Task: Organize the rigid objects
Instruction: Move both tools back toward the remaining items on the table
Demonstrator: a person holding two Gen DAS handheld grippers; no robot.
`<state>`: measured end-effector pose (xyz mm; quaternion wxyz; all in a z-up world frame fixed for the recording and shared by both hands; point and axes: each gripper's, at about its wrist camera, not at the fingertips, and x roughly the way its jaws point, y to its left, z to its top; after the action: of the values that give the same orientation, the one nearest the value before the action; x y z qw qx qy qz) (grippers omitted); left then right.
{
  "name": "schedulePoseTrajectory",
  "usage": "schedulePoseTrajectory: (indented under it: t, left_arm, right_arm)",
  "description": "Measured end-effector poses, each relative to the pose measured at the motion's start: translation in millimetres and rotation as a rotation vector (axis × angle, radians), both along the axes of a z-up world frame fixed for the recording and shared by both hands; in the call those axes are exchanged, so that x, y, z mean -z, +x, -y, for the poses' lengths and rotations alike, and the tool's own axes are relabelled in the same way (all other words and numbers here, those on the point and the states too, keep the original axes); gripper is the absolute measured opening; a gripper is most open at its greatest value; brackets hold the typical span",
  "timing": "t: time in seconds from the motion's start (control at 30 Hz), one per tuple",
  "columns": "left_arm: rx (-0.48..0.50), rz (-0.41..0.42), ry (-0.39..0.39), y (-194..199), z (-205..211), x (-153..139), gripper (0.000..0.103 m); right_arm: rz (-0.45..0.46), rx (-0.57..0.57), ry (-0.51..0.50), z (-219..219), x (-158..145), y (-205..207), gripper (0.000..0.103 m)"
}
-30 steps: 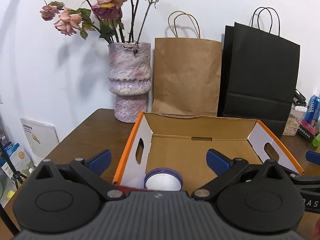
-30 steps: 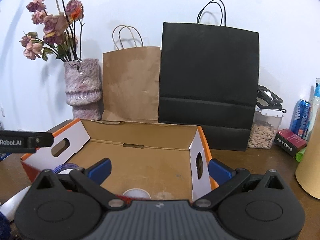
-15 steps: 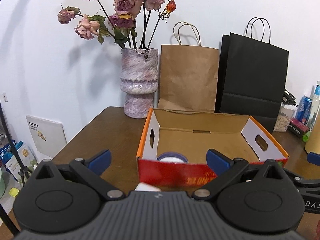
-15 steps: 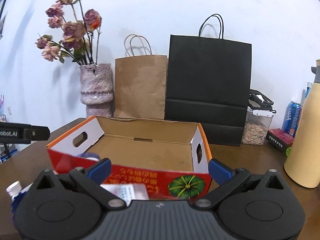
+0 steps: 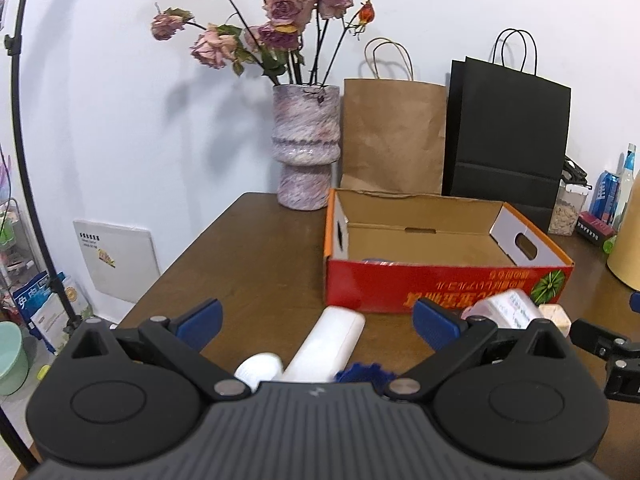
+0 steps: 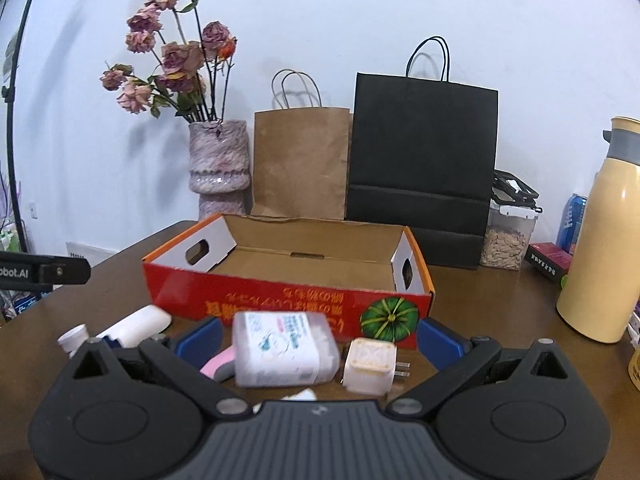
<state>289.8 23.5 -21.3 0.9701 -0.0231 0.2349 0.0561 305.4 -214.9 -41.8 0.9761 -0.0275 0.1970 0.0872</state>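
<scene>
An open red and orange cardboard box (image 5: 440, 284) (image 6: 288, 296) stands on the brown table. In front of it lie a white tube (image 5: 328, 344) (image 6: 136, 326), a small white cap (image 5: 260, 370), a clear bottle with a pink cap (image 6: 280, 348) (image 5: 502, 310) and a white plug adapter (image 6: 370, 364). My left gripper (image 5: 316, 320) is open and empty over the white tube. My right gripper (image 6: 318, 338) is open and empty, with the bottle and adapter lying between its fingers. A purple-rimmed lid (image 5: 380, 261) barely shows inside the box.
A pink stone vase (image 5: 306, 144) with dried roses, a brown paper bag (image 5: 394, 136) and a black paper bag (image 5: 506, 140) stand behind the box. A yellow flask (image 6: 600, 240), a seed jar (image 6: 506, 240) and cans stand at the right.
Both grippers have drawn back from over the box toward the table's front, so the box's red front and the loose items before it have come into view.
</scene>
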Motion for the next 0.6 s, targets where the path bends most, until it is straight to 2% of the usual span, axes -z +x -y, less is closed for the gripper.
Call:
schedulePoseTrajectory:
  t: [0.27,0.6]
  left_arm:
    - [-0.001,-0.015,0.007,-29,-17,7,0.103]
    - [-0.007,-0.028,0.002,-50,-34,15,0.103]
  right_arm:
    - [-0.031,-0.007,-0.022,-13,9,-26,0.103]
    - [-0.082,-0.042,-0.076,-23,27,-37,0.103]
